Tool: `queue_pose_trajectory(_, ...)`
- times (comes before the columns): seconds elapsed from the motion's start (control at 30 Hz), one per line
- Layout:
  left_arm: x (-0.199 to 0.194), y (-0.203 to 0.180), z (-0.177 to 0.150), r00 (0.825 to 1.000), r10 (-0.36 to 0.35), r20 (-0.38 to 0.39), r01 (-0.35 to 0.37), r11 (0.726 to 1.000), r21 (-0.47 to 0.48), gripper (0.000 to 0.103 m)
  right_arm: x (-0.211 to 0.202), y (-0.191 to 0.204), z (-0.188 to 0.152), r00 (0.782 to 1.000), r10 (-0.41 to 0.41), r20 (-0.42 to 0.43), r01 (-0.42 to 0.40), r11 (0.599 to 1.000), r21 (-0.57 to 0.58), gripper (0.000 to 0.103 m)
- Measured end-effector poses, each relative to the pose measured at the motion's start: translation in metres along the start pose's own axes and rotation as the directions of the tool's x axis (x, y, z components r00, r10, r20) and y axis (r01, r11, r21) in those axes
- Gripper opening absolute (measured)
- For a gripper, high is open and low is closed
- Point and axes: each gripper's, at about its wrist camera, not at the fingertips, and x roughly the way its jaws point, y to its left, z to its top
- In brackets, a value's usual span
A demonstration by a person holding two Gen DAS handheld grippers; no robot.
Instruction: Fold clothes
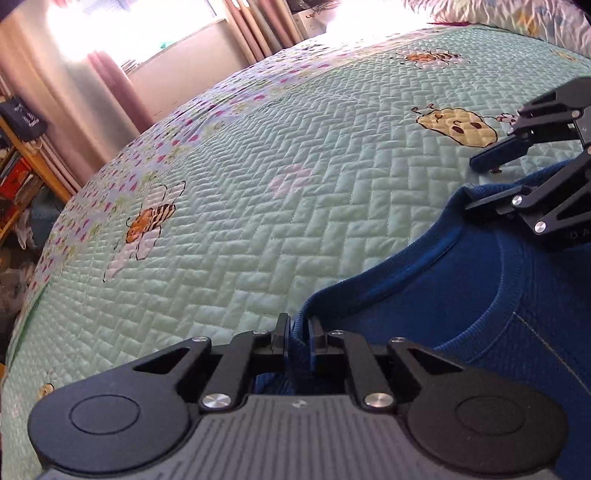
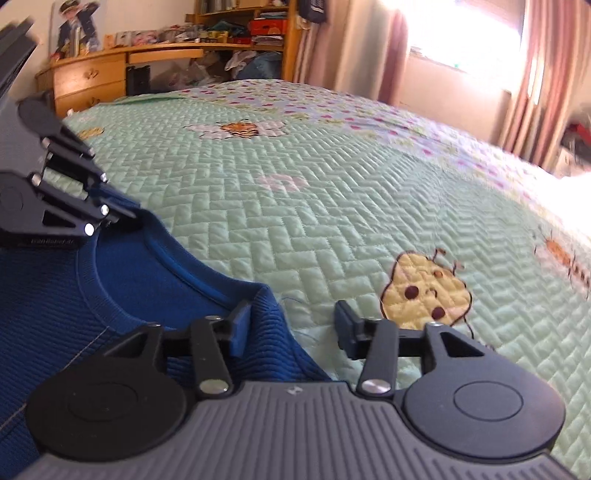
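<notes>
A blue knit sweater (image 1: 461,295) lies flat on the green quilted bedspread (image 1: 258,192), neck opening facing up. My left gripper (image 1: 298,341) is shut on the sweater's shoulder edge beside the collar, with fabric bunched between its pads. In the right wrist view the same gripper (image 2: 127,218) pinches the far corner of the sweater (image 2: 55,295). My right gripper (image 2: 291,325) stands open at the other shoulder: one finger (image 2: 240,323) rests over the ribbed fabric, the other is over the quilt (image 2: 295,221). The left wrist view shows that gripper (image 1: 480,182) open at the right edge.
The quilt, stitched with bees and flowers, stretches ahead of both grippers. A wooden desk and cluttered shelves (image 2: 92,77) stand beyond the bed's far side. Pink curtains (image 2: 535,74) hang by a bright window. A patterned pillow (image 1: 517,14) lies at the head of the bed.
</notes>
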Motion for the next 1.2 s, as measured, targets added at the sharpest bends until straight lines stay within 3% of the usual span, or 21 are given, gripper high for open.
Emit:
queue_pose_trajectory(0.03, 0.000, 0.005, -0.001, 1.000, 0.027, 0.008, -0.027, 0.999, -0.018, 0.036, 0.000, -0.011, 0.000, 0.999, 0.037, -0.003, -0.037, 0.998, 0.057, 0.054)
queue_pose_trajectory(0.07, 0.000, 0.010, -0.003, 0.998, 0.054, 0.015, -0.053, 0.998, -0.036, 0.065, 0.000, -0.021, 0.000, 0.997, 0.074, -0.003, -0.073, 0.991, 0.113, 0.057)
queue_pose_trajectory(0.13, 0.001, 0.020, -0.006, 0.994, 0.107, 0.028, -0.105, 0.992, -0.073, 0.103, -0.002, -0.037, 0.000, 0.989, 0.145, 0.008, -0.144, 0.971, 0.190, 0.060)
queue_pose_trajectory(0.3, -0.009, 0.040, -0.014, 0.993, 0.073, 0.087, -0.053, 0.976, -0.211, 0.102, -0.008, -0.064, -0.002, 0.957, 0.281, 0.071, -0.288, 0.892, 0.348, 0.064)
queue_pose_trajectory(0.4, -0.019, 0.046, -0.014, 0.985, 0.096, 0.142, -0.052, 0.957, -0.287, 0.101, -0.023, -0.071, -0.002, 0.941, 0.291, 0.170, -0.337, 0.843, 0.419, 0.064)
queue_pose_trajectory(0.47, -0.030, 0.052, -0.012, 0.972, 0.172, 0.159, -0.105, 0.927, -0.360, 0.101, -0.034, -0.073, -0.001, 0.932, 0.289, 0.221, -0.360, 0.818, 0.448, 0.064)
queue_pose_trajectory(0.53, -0.047, 0.062, -0.015, 0.961, 0.202, 0.189, -0.096, 0.884, -0.457, 0.101, -0.045, -0.075, -0.003, 0.900, 0.339, 0.275, -0.433, 0.764, 0.478, 0.064)
queue_pose_trajectory(0.57, -0.056, 0.067, -0.019, 0.962, 0.170, 0.213, -0.043, 0.867, -0.497, 0.101, -0.050, -0.075, -0.005, 0.874, 0.384, 0.299, -0.486, 0.716, 0.501, 0.064)
queue_pose_trajectory(0.63, -0.067, 0.070, -0.025, 0.968, 0.010, 0.251, 0.126, 0.844, -0.522, 0.101, -0.054, -0.076, -0.012, 0.833, 0.446, 0.327, -0.551, 0.624, 0.554, 0.064)
queue_pose_trajectory(0.73, -0.059, 0.060, -0.035, 0.952, -0.189, 0.242, 0.293, 0.797, -0.529, 0.101, -0.042, -0.081, -0.030, 0.776, 0.518, 0.361, -0.606, 0.451, 0.655, 0.066)
queue_pose_trajectory(0.77, -0.046, 0.057, -0.038, 0.957, -0.206, 0.203, 0.285, 0.793, -0.538, 0.101, -0.033, -0.083, -0.038, 0.779, 0.516, 0.357, -0.592, 0.415, 0.691, 0.067)
queue_pose_trajectory(0.8, -0.030, 0.055, -0.041, 0.967, -0.208, 0.148, 0.255, 0.793, -0.553, 0.101, -0.021, -0.087, -0.046, 0.802, 0.496, 0.334, -0.551, 0.397, 0.734, 0.067)
queue_pose_trajectory(0.83, -0.015, 0.054, -0.046, 0.977, -0.190, 0.096, 0.210, 0.792, -0.574, 0.096, -0.010, -0.091, -0.055, 0.823, 0.475, 0.311, -0.509, 0.377, 0.774, 0.060)
queue_pose_trajectory(0.87, -0.006, 0.055, -0.050, 0.985, -0.150, 0.091, 0.174, 0.794, -0.582, 0.096, -0.004, -0.095, -0.063, 0.844, 0.438, 0.309, -0.478, 0.355, 0.803, 0.026)
queue_pose_trajectory(0.9, -0.002, 0.057, -0.053, 0.989, -0.111, 0.100, 0.149, 0.795, -0.588, 0.097, -0.002, -0.098, -0.067, 0.862, 0.409, 0.298, -0.449, 0.344, 0.825, 0.011)
queue_pose_trajectory(0.97, -0.002, 0.065, -0.055, 0.989, -0.091, 0.120, 0.147, 0.762, -0.631, 0.098, -0.004, -0.098, -0.065, 0.865, 0.396, 0.307, -0.452, 0.353, 0.819, 0.013)
queue_pose_trajectory(1.03, -0.011, 0.076, -0.059, 0.984, -0.071, 0.162, 0.164, 0.713, -0.682, 0.096, -0.012, -0.095, -0.060, 0.881, 0.362, 0.304, -0.441, 0.397, 0.805, 0.016)
queue_pose_trajectory(1.07, -0.020, 0.081, -0.062, 0.983, -0.054, 0.176, 0.163, 0.696, -0.700, 0.096, -0.020, -0.094, -0.058, 0.891, 0.326, 0.317, -0.437, 0.420, 0.795, 0.023)
queue_pose_trajectory(1.1, -0.029, 0.087, -0.065, 0.981, -0.037, 0.188, 0.163, 0.678, -0.717, 0.096, -0.029, -0.093, -0.057, 0.891, 0.299, 0.342, -0.446, 0.427, 0.787, 0.040)
queue_pose_trajectory(1.17, -0.047, 0.094, -0.075, 0.978, -0.066, 0.196, 0.191, 0.649, -0.737, 0.097, -0.051, -0.088, -0.055, 0.875, 0.272, 0.401, -0.483, 0.425, 0.766, 0.058)
queue_pose_trajectory(1.2, -0.056, 0.097, -0.080, 0.976, -0.088, 0.198, 0.208, 0.634, -0.745, 0.097, -0.063, -0.084, -0.054, 0.859, 0.288, 0.424, -0.511, 0.426, 0.746, 0.059)
